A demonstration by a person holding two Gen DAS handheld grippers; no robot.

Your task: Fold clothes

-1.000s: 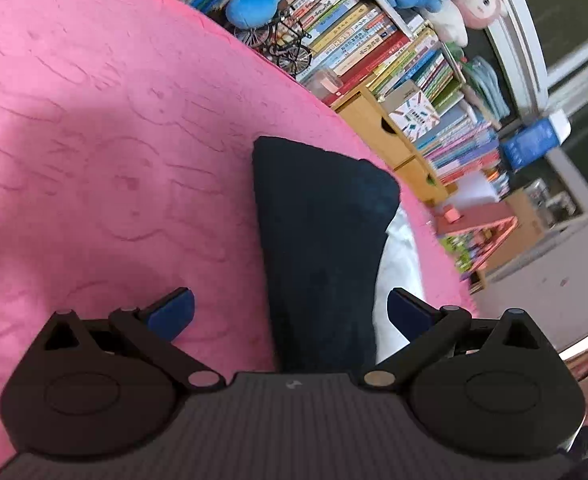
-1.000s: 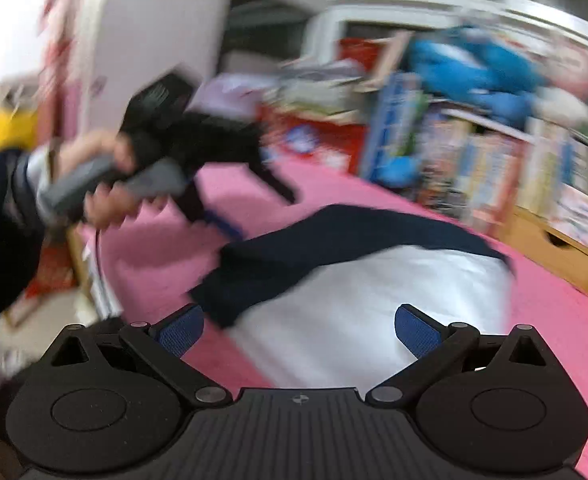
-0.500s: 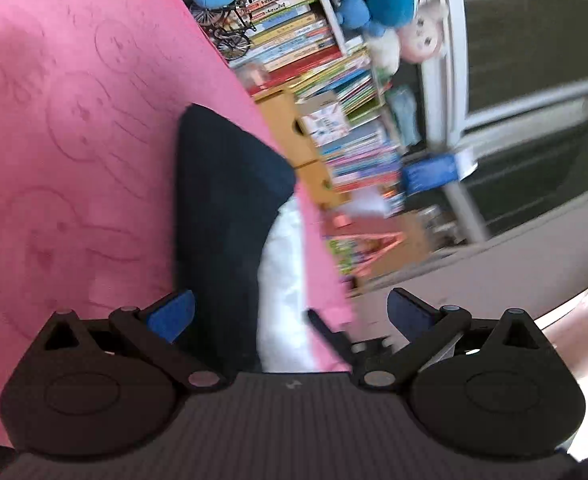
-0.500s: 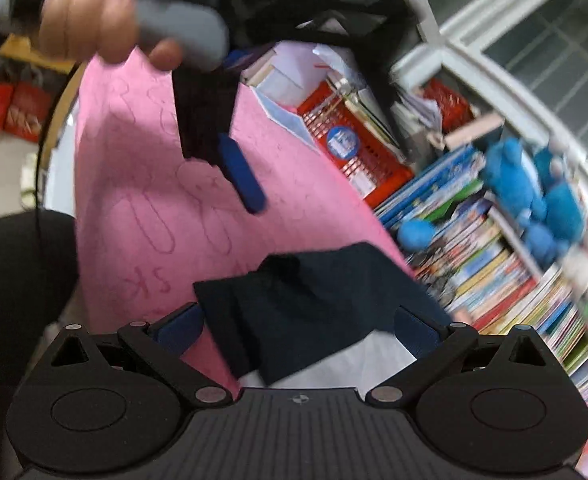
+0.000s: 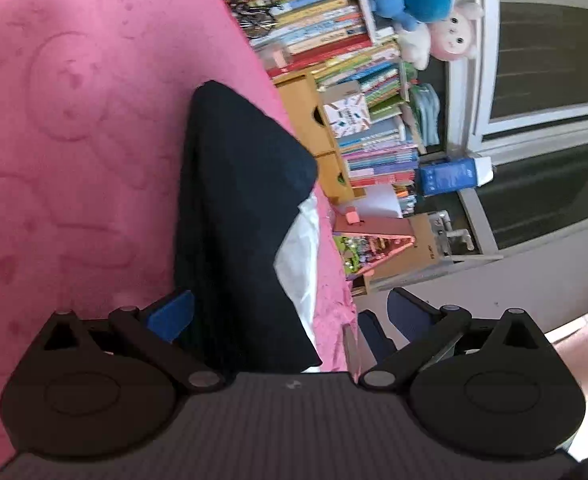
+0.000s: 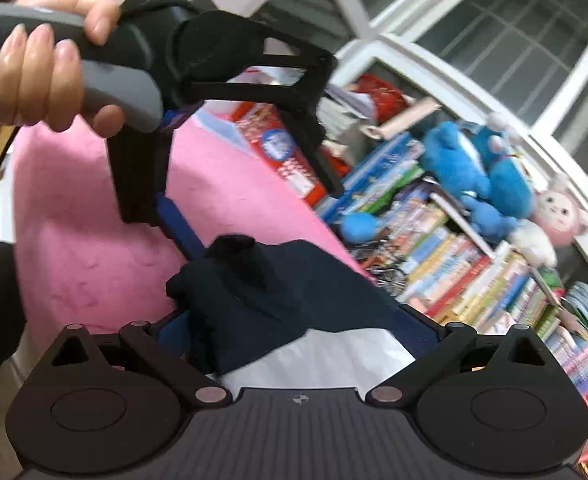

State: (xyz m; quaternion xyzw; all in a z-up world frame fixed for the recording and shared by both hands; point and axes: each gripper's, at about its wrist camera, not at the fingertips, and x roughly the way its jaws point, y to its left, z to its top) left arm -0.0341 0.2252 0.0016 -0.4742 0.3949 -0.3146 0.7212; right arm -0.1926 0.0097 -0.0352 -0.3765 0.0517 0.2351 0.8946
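Two claws spread apart, gripping nothing | left claw (image 5: pixel 289 312) over dark-and-white garment (image 5: pixel 245 216) lying on pink surface (image 5: pixel 73 120) | right claw (image 6: pixel 298 324) above garment's white part

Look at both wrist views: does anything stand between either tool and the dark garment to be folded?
Nothing visible does. The dark garment lies directly between the left tool's open fingers, and the right tool is equally close, on the pink blanket.

No legible text in either view — book spines (image 6: pixel 470 276) too small, blue box (image 5: pixel 450 176) print blurred, red package (image 6: pixel 289 160) label unreadable
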